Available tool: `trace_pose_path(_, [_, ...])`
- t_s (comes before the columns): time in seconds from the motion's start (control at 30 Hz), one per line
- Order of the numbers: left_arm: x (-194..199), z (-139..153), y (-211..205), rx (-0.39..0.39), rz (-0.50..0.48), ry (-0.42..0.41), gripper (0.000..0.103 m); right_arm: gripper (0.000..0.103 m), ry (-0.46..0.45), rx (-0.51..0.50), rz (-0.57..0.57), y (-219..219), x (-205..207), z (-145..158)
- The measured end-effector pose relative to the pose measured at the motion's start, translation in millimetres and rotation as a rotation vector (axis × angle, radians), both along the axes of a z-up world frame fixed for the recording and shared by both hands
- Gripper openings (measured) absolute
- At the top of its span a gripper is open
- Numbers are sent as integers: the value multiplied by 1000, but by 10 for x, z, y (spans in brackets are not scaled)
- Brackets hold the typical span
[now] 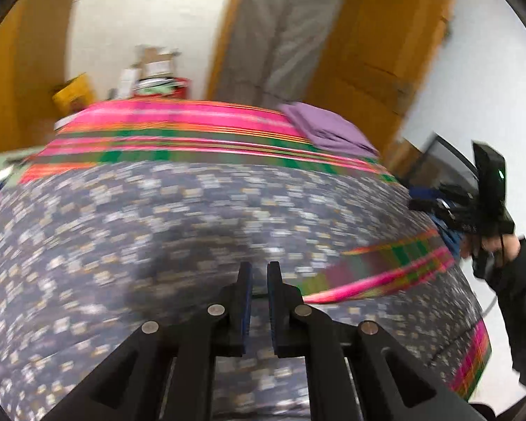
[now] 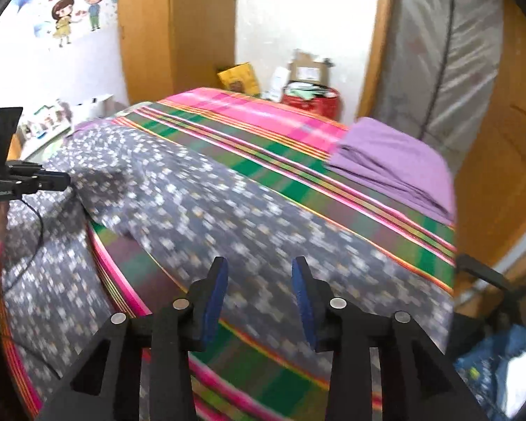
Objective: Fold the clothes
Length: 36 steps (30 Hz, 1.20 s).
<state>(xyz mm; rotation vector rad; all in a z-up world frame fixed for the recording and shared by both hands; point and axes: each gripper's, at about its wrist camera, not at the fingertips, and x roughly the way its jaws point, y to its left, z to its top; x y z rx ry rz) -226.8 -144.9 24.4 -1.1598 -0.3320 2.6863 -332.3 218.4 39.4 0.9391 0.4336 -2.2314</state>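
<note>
We saw a bed (image 2: 298, 129) covered with a bright sheet striped in pink, green and orange, filling most of both views. Across it lay the garment being folded, a large grey-blue cloth with a small white and tan print (image 2: 228, 210); it spread from the bed's near edge toward the far left, where part of it rose in a loose hump, and a strip of the striped sheet showed through on its near right side in the left wrist view. At the far right corner of the bed a folded lilac cloth (image 2: 396, 165) rested on the sheet, well apart from the printed cloth. Beyond the bed stood a red container (image 2: 312, 103) stuffed with papers and a yellow box (image 2: 238, 77). Our right gripper (image 2: 259, 273) stood wide apart over the printed cloth with nothing between its blue pads. Our left gripper (image 1: 259, 273) showed only a narrow gap, and it too gripped nothing.
</note>
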Motion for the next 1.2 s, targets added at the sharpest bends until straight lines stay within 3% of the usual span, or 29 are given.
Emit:
trace_pose_path(0.17, [41, 47, -609, 3, 141, 1, 8, 40, -38, 1, 40, -475, -131, -96])
trace_pose_path(0.37, [-108, 144, -1149, -34, 200, 1, 8, 40, -34, -31, 79, -909, -233, -67])
trace_pose_path(0.5, [-249, 155, -1351, -122, 238, 54, 8, 40, -17, -44, 131, -1152, -273, -73])
trace_pose_path(0.8, [-960, 92, -1660, -169, 168, -28, 8, 40, -60, -67, 100, -1576, -792, -111])
trace_pose_path(0.97, [-1336, -134, -1737, -227, 130, -88, 8, 40, -51, -22, 119, -1927, -1038, -216])
trace_pose_path(1.07, [-1331, -347, -1713, -260, 90, -140, 8, 40, -39, 30, 170, -2158, -1063, -297])
trace_pose_path(1.2, [-1113, -407, -1714, -273, 61, -119, 8, 40, -37, 94, 259, -2400, -1010, -427])
